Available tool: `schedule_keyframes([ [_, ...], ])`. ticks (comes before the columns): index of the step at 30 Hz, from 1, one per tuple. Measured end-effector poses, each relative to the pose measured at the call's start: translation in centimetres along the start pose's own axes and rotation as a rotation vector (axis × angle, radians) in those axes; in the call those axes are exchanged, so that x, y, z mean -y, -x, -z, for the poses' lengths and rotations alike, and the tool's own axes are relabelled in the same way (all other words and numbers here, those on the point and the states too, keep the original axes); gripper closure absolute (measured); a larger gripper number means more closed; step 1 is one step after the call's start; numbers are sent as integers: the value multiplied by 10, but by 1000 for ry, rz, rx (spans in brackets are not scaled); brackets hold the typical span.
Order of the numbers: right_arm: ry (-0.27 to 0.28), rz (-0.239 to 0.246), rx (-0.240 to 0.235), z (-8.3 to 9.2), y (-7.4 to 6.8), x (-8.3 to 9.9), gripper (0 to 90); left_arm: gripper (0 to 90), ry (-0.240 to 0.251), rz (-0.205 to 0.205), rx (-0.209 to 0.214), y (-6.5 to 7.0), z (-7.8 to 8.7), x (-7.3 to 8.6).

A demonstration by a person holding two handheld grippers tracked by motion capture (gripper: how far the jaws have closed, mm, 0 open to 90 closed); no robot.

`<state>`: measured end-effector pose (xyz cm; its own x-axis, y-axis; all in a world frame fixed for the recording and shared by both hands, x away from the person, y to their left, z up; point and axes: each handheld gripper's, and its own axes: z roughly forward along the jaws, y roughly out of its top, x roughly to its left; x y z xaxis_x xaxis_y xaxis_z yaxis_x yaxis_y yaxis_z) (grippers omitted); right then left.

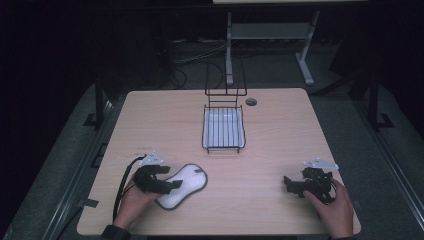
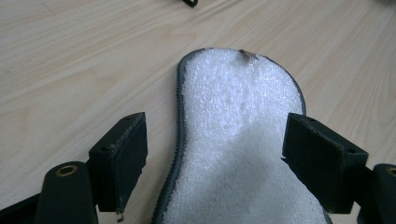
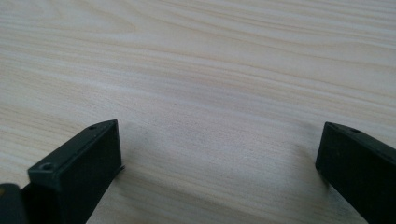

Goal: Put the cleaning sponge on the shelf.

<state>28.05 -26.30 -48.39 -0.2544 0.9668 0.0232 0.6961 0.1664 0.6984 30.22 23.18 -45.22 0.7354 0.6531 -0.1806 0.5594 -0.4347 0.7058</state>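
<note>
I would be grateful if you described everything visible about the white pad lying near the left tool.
The white, hourglass-shaped spongy pad with a dark grey edge lies flat on the light wooden table, near its front left. Its top looks like coarse, bubbly foam; a ribbed grey border runs round it, and a small brownish tab sits at the far end. The left tool straddles its near end with jaws open, one jaw right beside its edge; whether they touch is unclear.

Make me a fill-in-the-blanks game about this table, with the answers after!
1. The white sponge lies between the open left tongs, flat on the ____.
2. The sponge's edge is coloured ____.
3. The wire rack stands at the table's far side and holds ____ sponges.
4. The right tongs hold ____.

Answers: table; grey; no; nothing
</note>
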Motion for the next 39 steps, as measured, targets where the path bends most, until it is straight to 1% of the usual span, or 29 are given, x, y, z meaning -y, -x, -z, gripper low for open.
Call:
schedule_keyframes([
  [1,0,0,0,0,0,0,0,214,1,5,0,1,-1,0],
  [5,0,0,0,0,0,0,0,194,-5,1,-2,3,-4,0],
  [8,0,0,0,0,0,0,0,189,-28,-10,-10,5,-8,1],
  [11,0,1,0,0,0,0,0,184,-35,-14,-8,5,-9,1],
  [16,0,0,0,0,0,0,0,180,-29,-10,-9,7,-11,1],
  [17,0,0,0,0,0,0,0,178,-40,-17,-15,7,-12,2],
  [20,0,0,0,0,0,0,0,175,-48,-19,-15,7,-13,2],
  [23,0,0,0,0,0,0,0,173,-49,-15,-20,7,-15,3],
  [25,0,0,0,0,0,0,0,170,-41,-3,-25,8,-17,5],
  [27,0,1,0,0,0,0,0,170,-53,-14,-35,10,-17,4],
  [30,0,0,0,0,0,0,0,173,-51,-16,-48,12,-19,4],
  [32,0,0,0,0,0,0,0,178,-51,-18,-47,12,-18,4],
  [33,0,1,0,0,0,0,0,260,-48,-15,-32,12,-18,3],
  [35,0,1,0,0,0,0,0,268,-45,-14,-28,13,-18,3],
  [36,0,0,0,0,0,0,0,280,-48,-18,-27,12,-18,3],
  [39,0,1,0,0,0,0,0,320,-49,-12,-30,12,-17,3],
])
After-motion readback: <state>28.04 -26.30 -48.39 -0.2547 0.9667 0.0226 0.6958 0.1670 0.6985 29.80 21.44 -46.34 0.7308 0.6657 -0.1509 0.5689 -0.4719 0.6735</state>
